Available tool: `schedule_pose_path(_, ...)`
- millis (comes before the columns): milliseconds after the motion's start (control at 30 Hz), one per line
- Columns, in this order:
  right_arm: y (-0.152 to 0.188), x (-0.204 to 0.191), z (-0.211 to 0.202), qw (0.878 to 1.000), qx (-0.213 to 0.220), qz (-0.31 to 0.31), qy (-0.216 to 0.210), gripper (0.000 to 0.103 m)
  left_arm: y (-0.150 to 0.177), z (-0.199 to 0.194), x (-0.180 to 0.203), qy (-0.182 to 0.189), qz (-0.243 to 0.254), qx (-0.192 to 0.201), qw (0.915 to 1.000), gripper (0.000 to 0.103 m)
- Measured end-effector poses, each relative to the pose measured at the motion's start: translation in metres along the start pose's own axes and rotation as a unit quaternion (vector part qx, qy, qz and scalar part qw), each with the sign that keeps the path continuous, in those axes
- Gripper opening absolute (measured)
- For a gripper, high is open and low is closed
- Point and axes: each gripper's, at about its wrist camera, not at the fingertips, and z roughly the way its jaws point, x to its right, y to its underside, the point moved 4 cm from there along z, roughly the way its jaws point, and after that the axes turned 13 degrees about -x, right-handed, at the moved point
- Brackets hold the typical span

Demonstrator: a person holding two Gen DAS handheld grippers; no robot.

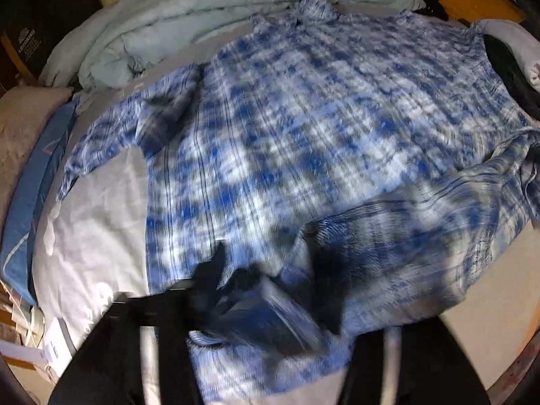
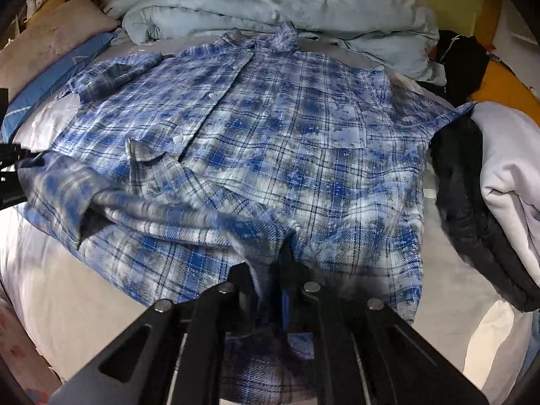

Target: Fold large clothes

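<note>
A large blue and white plaid shirt (image 2: 270,141) lies spread face up on a pale bed sheet (image 2: 60,270), collar toward the far side. It also fills the left wrist view (image 1: 303,135), which is blurred. My right gripper (image 2: 270,270) is shut on the shirt's near hem, with cloth bunched between its fingers. My left gripper (image 1: 270,283) is shut on a fold of the shirt's near edge. The left gripper's body shows at the left edge of the right wrist view (image 2: 10,175), beside a lifted sleeve fold (image 2: 67,185).
A light blue duvet (image 2: 270,3) is heaped at the far side. A beige pillow (image 2: 50,33) and a blue pillow (image 2: 57,74) lie at the left. Dark clothes (image 2: 472,195) and a white garment (image 2: 509,162) lie at the right.
</note>
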Motion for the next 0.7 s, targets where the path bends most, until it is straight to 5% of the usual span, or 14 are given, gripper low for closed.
schedule_pose_path(67,0.003,0.001,-0.004,1.000,0.009,0.002,-0.012,0.058,-0.004,-0.010,0.003,0.028,-0.003,0.021,0.9994,0.085)
schedule_pose_path(200,0.015,-0.001,-0.026,0.999,0.037,-0.001,-0.020,0.071,0.004,-0.022,0.013,0.066,0.017,0.023,0.9974,0.093)
schedule_pose_path(367,0.029,-0.022,-0.048,0.997,0.060,-0.040,-0.030,0.089,0.033,-0.036,0.018,0.034,0.022,0.036,0.9985,0.093)
schedule_pose_path(467,0.049,-0.046,-0.043,0.993,0.045,-0.113,0.003,0.092,0.049,-0.050,0.006,0.032,-0.005,0.052,0.9981,0.095)
schedule_pose_path(567,0.065,-0.055,-0.028,0.983,0.032,-0.160,0.081,0.092,0.060,-0.051,-0.014,0.020,-0.025,0.056,0.9979,0.097)
schedule_pose_path(633,0.066,-0.044,-0.020,0.982,0.024,-0.146,0.120,0.091,0.066,-0.045,-0.026,0.008,-0.032,0.047,0.9984,0.097)
schedule_pose_path(700,0.057,-0.021,-0.024,0.985,0.039,-0.098,0.134,0.076,0.072,-0.041,-0.036,0.004,-0.043,0.039,0.9983,0.097)
